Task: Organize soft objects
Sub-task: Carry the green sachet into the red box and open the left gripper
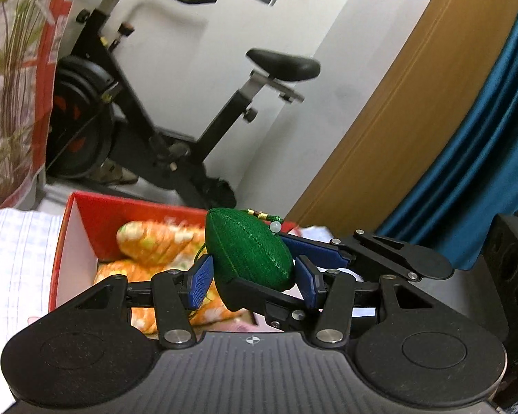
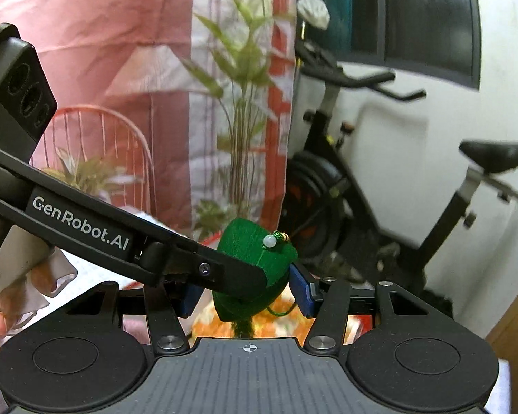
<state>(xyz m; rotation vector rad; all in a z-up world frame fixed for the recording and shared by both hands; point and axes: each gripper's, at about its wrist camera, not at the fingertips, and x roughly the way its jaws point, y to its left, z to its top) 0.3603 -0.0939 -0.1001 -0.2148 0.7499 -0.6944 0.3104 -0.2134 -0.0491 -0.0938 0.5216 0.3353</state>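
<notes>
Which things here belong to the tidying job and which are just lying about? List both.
Job:
green stuffed pouch, gripped by both the left claw and the right claw
red box
orange floral soft item inside it

Lying about:
exercise bike
plant
blue curtain

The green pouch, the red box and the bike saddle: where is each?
Green pouch [image 1: 248, 248]: left wrist view, middle of its side.
Red box [image 1: 86, 231]: left wrist view, inner wall.
Saddle [image 1: 283, 63]: left wrist view, top.
</notes>
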